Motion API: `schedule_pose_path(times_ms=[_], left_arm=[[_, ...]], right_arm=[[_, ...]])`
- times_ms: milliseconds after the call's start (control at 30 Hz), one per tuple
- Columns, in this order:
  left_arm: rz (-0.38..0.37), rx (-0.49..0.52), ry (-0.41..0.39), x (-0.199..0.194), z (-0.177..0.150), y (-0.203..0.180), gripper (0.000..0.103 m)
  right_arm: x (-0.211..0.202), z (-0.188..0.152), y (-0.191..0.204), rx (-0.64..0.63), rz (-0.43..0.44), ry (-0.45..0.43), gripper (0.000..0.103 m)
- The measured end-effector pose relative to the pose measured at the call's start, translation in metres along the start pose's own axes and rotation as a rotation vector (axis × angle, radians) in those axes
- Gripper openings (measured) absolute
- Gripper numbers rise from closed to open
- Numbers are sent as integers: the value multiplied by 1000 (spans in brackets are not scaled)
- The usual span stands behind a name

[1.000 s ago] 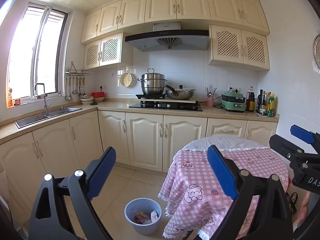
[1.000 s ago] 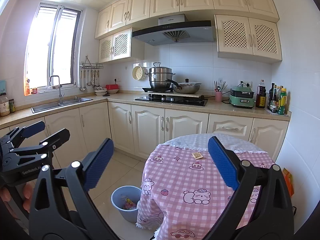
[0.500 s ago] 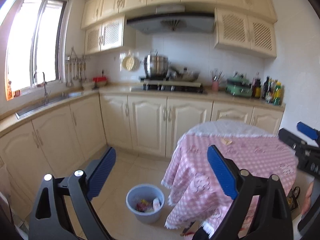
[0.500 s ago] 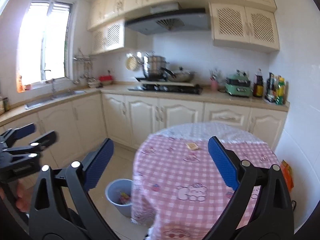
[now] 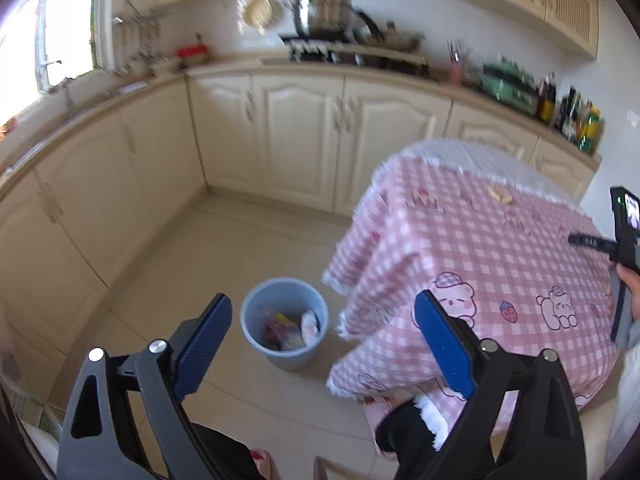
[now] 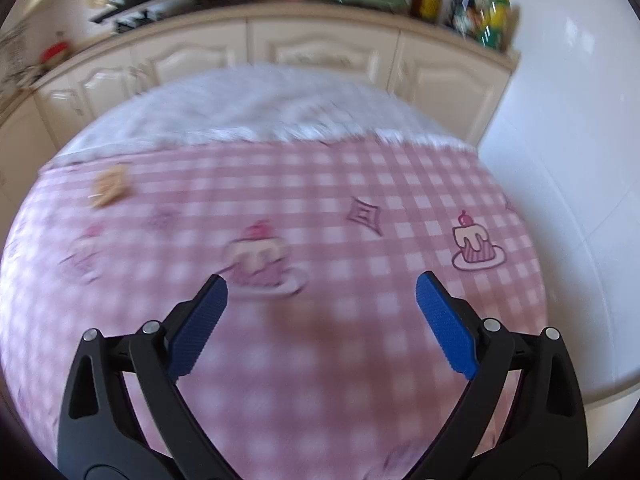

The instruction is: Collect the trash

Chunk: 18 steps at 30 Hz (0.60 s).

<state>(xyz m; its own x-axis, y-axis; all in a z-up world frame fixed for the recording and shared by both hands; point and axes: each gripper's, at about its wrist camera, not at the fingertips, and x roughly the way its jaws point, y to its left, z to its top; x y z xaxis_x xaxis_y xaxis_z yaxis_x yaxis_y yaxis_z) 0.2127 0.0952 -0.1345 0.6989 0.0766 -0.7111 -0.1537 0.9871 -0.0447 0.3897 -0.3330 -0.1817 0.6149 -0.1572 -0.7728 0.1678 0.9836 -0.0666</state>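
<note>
2 grippers hang with fingers spread wide, both empty: the right gripper [image 6: 322, 312] over the pink checked tablecloth [image 6: 320, 208], the left gripper [image 5: 322, 334] above the floor beside the table. 1 small tan, flat scrap [image 6: 109, 189], blurred, lies on the cloth far ahead-left of the right gripper, near the white lace edge. On the open floor by the table's edge stands a blue bin [image 5: 285, 322] holding wrappers.

Cream cabinets [image 5: 296, 128], pink checked tablecloth [image 6: 320, 208]
</note>
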Motion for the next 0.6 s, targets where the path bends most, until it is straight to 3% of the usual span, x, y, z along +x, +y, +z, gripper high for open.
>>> schedule_pose_path(times_ms=[133,233,300,433,600], left_arm=[[-92,23,58,39,21,-31,91],[-180,64,153,73,41,-68,91],[-214,88,157,88,52,-90,91],[-246,91,158,104,70,-116,91],[-218,54,141,123,93,-119,91]], right_arm=[[21,18,-11,17,62,22,94],[32,31,-12,-13,48,35,97],[39,37,-15,3,85,42,97],[38,37,-16,-3,80,42,97],[37,37,-15,2,86,42,97]])
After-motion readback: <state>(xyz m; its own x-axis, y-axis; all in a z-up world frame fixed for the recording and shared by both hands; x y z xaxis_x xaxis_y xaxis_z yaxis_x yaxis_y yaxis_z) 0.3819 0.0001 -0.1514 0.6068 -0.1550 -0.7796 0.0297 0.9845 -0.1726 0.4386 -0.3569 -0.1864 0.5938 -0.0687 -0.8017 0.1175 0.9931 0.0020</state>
